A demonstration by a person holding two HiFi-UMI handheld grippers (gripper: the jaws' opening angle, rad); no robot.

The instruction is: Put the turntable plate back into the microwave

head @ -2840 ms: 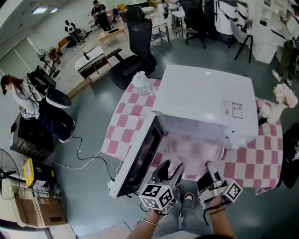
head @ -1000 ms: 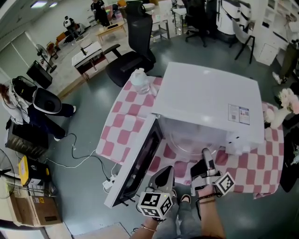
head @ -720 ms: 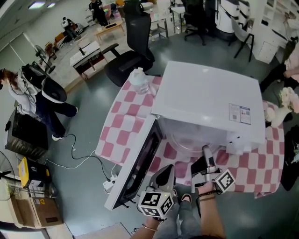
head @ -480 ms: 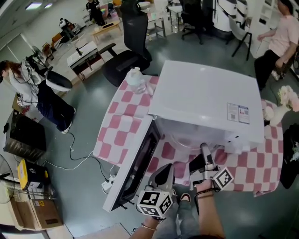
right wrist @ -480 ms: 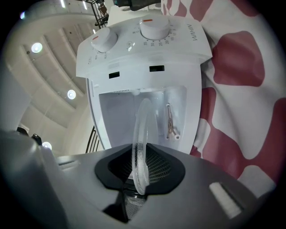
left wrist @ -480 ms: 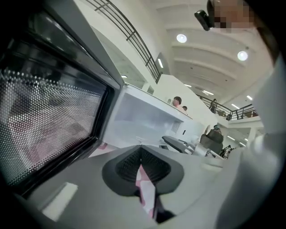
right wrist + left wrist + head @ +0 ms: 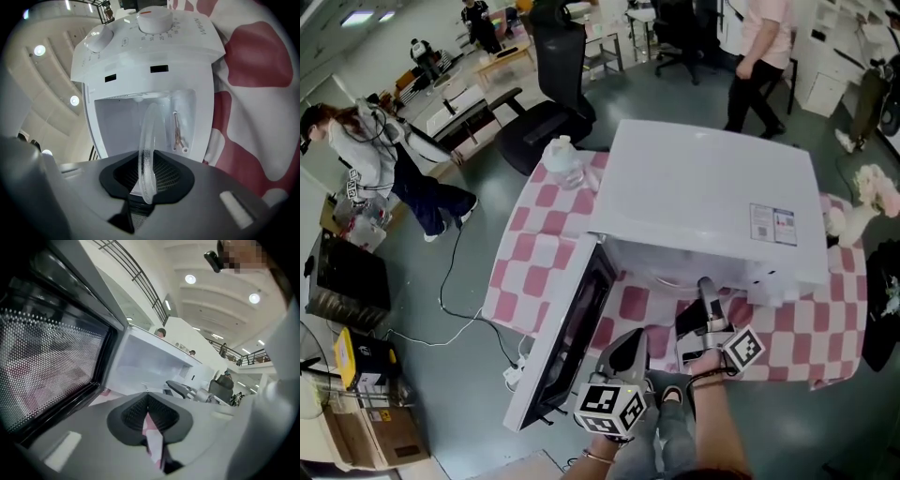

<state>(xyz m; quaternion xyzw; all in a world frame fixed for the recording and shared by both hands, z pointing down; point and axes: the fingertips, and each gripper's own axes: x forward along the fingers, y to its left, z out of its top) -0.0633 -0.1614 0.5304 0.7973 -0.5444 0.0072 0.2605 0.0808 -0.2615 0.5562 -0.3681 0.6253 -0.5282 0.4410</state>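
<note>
No print fully legible. Head view, right of centre: sticker [image 7: 772, 223] on microwave [image 7: 703, 178] top, txt too small. Right gripper view, top: brand word [image 7: 202, 26] beside timer dial [image 7: 154, 18], sideways, unreadable; scale nos. too tiny. Marker cube [image 7: 609, 410], second cube [image 7: 741, 349]: b/w square codes, no letters.

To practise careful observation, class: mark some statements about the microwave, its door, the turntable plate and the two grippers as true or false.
1. The microwave door stands open. True.
2. The left gripper holds the glass turntable plate. False: the left gripper is shut and empty; the right gripper grips the plate's rim.
3. The microwave stands on bare wood. False: it stands on a pink-and-white checked tablecloth.
4. The plate reaches into the microwave's cavity. True.
</note>
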